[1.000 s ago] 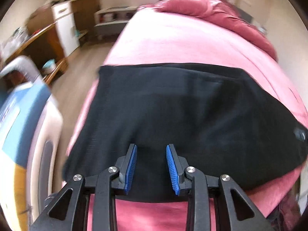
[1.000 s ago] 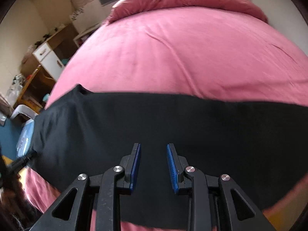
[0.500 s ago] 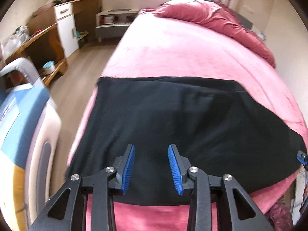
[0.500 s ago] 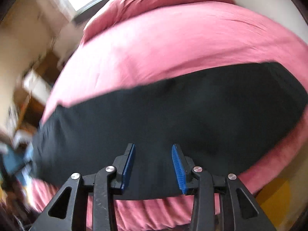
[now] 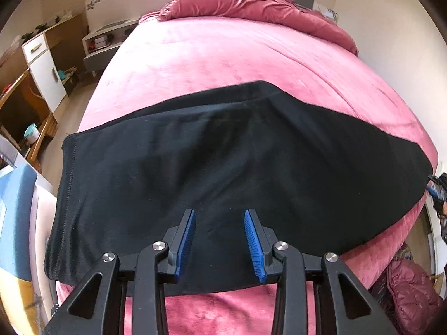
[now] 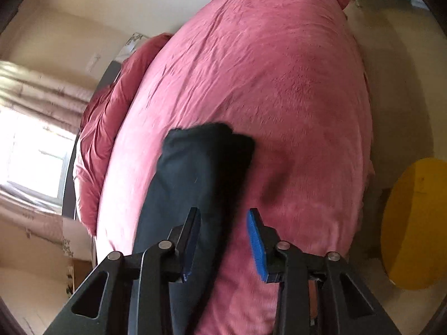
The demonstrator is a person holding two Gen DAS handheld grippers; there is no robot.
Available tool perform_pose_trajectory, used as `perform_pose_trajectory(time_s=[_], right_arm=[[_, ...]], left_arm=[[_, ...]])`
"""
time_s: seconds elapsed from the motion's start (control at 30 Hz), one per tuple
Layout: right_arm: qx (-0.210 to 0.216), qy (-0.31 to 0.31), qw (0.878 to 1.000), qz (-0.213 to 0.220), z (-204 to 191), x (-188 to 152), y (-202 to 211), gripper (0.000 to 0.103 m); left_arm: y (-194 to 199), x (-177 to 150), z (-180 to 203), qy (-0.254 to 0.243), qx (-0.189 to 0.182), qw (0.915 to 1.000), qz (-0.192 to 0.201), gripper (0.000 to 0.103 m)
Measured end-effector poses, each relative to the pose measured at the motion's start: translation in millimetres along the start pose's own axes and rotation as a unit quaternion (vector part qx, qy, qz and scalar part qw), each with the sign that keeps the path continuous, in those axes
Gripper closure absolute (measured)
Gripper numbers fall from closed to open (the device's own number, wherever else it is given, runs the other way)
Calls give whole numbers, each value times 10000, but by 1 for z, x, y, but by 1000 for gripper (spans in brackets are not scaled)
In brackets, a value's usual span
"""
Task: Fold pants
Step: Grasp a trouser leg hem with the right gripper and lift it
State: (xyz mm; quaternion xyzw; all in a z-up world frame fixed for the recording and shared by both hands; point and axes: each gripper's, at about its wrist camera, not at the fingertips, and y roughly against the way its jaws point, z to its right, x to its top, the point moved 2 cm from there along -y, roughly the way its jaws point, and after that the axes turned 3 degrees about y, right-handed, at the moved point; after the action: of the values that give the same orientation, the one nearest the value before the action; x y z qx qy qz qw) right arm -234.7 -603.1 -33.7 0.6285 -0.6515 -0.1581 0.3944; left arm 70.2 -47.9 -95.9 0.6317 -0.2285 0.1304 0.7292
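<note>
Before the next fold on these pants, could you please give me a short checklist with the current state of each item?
1. Black pants lying flat across the pink bed cover: ok.
2. Left gripper empty and open above the near edge: ok.
3. Right gripper empty at the pants' end, jaws closing: ok.
4. Right pads touching cloth: cannot tell, view blurred.
5. Bed beyond the pants free for folding: ok.

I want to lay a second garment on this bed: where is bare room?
The pink velvety bedspread is bare between the black folded pants and the crumpled dark pink duvet at the head. The pants cover the foot end edge to edge; only a narrow pink strip shows in front.
</note>
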Motion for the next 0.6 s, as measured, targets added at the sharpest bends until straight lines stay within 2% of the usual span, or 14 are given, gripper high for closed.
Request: perform_pose_trajectory(time_s=[0.03,0.17,0.23,0.27,0.3,0.4,0.43,0.53,0.6], right_arm=[[-156,52,9998,75,2,6,0,78],[-28,45,9998,214,-1,20,0,79],[-141,215,9996,133,-3,28,-5,79],[-201,315,9992,113,-4,30,-7,85],[-302,464,9984,127,-7,32,-7,95],[47,745,9958,527,-20,40,14,97],[2,755,9957,528,-20,41,15,97],[-450,666,9966,167,-3,37,-4,97],[-250,290,9993,-10,14,31,-11,95]], left_arm=[[-2,1,3,-34,2,10000,-41,66],[-11,0,7,-124,19,9998,-138,66],[-17,-1,12,-163,9,9996,-209,66],[-19,-1,15,-191,4,9996,-229,66],[-22,0,18,-230,6,9994,-244,66],[-26,1,25,-309,-20,9992,-254,66],[-28,1,27,-322,-23,9991,-268,66],[-32,3,30,-297,-44,9991,-311,66],[-32,4,30,-317,-45,9991,-284,66]])
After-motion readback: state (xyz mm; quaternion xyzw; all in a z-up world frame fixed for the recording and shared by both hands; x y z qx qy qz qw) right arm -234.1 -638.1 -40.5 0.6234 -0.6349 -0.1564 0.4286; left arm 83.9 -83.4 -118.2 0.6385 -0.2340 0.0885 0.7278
